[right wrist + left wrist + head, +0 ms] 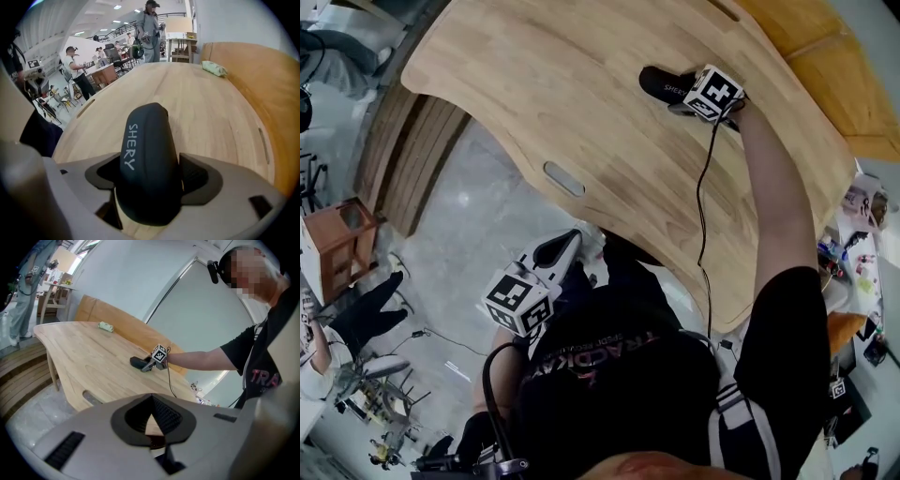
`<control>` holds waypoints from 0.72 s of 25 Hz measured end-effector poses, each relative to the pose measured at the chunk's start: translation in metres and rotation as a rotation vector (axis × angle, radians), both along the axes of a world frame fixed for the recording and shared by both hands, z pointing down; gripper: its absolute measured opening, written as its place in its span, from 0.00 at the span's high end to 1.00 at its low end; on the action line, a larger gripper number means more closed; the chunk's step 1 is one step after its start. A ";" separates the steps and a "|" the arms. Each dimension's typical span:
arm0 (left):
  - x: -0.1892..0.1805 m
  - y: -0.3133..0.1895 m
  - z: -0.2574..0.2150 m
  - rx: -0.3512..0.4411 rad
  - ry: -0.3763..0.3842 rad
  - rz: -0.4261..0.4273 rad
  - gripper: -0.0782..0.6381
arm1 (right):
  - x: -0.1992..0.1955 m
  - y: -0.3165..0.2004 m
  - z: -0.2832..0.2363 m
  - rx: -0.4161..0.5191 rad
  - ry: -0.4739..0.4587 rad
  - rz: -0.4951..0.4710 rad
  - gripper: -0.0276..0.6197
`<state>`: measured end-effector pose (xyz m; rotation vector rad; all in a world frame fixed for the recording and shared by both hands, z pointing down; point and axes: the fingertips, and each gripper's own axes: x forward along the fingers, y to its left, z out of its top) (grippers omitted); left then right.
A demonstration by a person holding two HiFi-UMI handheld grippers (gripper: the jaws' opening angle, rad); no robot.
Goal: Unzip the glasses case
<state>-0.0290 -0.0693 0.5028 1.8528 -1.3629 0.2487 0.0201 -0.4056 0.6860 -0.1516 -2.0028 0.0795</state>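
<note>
1. The black glasses case (pixel 147 154) lies flat on the wooden counter (pixel 562 84), toward the side away from the person.
2. Its long axis runs straight away from the right tool (pixel 682 101). Its "SHERY" lettering runs along that length.
3. The right tool is released, its jaws wide on either side of the case's near end.
4. The left tool (pixel 152 418) is clenched on nothing, held off the counter's near edge.

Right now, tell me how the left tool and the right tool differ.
The left tool has its jaws shut on nothing; the right tool has them wide apart astride the black glasses case. The left tool is held off the wooden table, beside the person; the right tool reaches out over the table. Each carries a marker cube.
</note>
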 end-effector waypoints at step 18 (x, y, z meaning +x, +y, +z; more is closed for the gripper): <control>-0.006 -0.001 -0.015 0.056 -0.032 0.041 0.88 | 0.010 0.059 -0.055 -0.101 -0.161 -0.056 0.41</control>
